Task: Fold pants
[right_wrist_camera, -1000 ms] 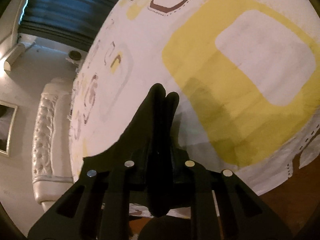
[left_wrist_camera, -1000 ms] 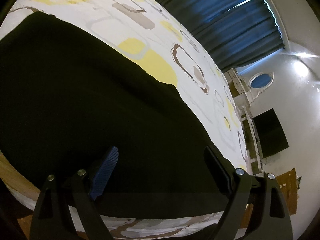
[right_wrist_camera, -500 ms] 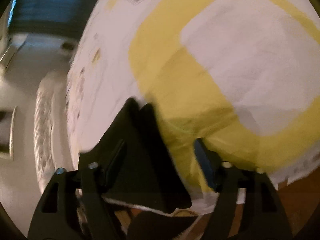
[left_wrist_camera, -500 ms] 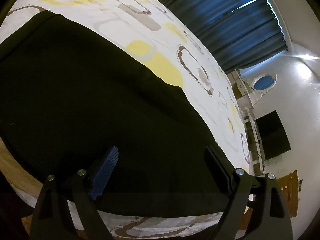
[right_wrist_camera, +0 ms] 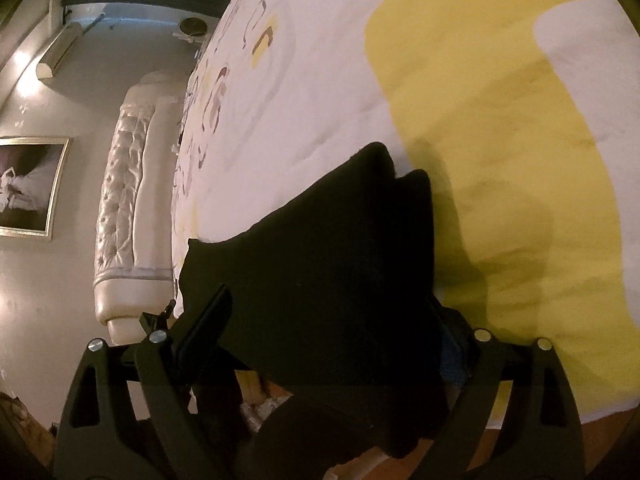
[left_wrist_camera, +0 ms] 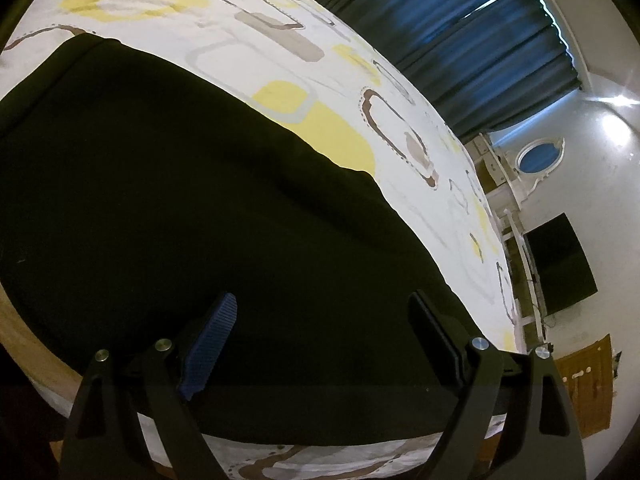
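Observation:
The black pants (left_wrist_camera: 200, 200) lie spread flat on the patterned bedsheet (left_wrist_camera: 280, 40) and fill the left wrist view. My left gripper (left_wrist_camera: 324, 312) is open just above the cloth near the bed's front edge, holding nothing. In the right wrist view a doubled black end of the pants (right_wrist_camera: 332, 260) lies between the spread fingers of my right gripper (right_wrist_camera: 336, 304), which is open. The cloth hides most of its right finger.
The white, yellow and brown sheet (right_wrist_camera: 480, 100) covers the bed. Dark blue curtains (left_wrist_camera: 460, 40) hang behind it, with a white dresser and round mirror (left_wrist_camera: 536, 160) and a black screen (left_wrist_camera: 560, 264) at right. A tufted white headboard (right_wrist_camera: 128, 200) stands at left.
My right gripper was shut on the folded pants end one second ago and has opened, leaving the cloth on the bed. My left gripper stayed open, with the view shifting slightly.

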The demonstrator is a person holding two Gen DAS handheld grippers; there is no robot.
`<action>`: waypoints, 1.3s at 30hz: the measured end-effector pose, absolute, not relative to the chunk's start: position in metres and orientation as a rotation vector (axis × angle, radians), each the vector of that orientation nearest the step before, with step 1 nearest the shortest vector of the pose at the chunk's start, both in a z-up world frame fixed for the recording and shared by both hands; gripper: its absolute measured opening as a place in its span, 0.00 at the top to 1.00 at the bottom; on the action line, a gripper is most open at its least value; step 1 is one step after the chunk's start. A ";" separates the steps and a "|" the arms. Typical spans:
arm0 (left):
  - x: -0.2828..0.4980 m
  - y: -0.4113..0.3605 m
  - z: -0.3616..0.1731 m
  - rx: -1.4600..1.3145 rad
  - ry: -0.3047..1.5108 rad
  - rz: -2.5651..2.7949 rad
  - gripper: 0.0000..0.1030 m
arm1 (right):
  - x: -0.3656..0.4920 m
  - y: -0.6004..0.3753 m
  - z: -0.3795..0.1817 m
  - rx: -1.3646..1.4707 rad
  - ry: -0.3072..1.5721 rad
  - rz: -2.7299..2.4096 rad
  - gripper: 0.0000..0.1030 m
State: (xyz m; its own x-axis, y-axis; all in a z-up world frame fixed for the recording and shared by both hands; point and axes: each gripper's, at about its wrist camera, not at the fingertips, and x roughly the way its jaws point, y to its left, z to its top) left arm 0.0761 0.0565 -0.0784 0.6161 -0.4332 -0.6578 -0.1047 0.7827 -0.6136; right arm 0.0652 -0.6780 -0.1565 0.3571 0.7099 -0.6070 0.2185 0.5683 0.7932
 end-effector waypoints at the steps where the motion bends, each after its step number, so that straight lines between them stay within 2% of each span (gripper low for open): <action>1: 0.076 0.056 -0.079 -0.667 0.902 -0.207 0.16 | 0.065 -0.677 -0.155 0.932 1.216 0.358 0.19; 2: 0.076 0.057 -0.079 -0.667 0.902 -0.209 0.16 | 0.065 -0.676 -0.156 0.911 1.228 0.335 0.35; 3: 0.076 0.056 -0.079 -0.668 0.900 -0.210 0.16 | 0.064 -0.675 -0.156 0.896 1.243 0.308 0.65; 4: 0.076 0.056 -0.079 -0.669 0.899 -0.211 0.16 | 0.064 -0.672 -0.156 0.897 1.260 0.280 0.83; 11: 0.077 0.065 -0.082 -0.705 0.897 -0.231 0.16 | 0.057 -0.650 -0.126 0.788 1.233 0.121 0.84; 28: 0.073 0.081 -0.082 -0.769 0.880 -0.277 0.16 | 0.060 -0.532 0.021 0.548 1.086 0.172 0.84; 33: 0.070 0.088 -0.082 -0.789 0.879 -0.282 0.16 | 0.069 -0.485 0.037 0.527 1.070 0.218 0.84; 39: 0.069 0.094 -0.078 -0.810 0.874 -0.291 0.16 | 0.082 -0.438 0.031 0.508 1.084 0.262 0.84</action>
State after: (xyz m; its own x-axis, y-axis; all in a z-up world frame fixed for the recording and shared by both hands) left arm 0.0689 0.0936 -0.0784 0.6264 -0.5348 -0.5671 -0.0884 0.6741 -0.7333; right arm 0.0819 -0.4377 0.0313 0.4519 0.4438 -0.7738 0.0412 0.8562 0.5151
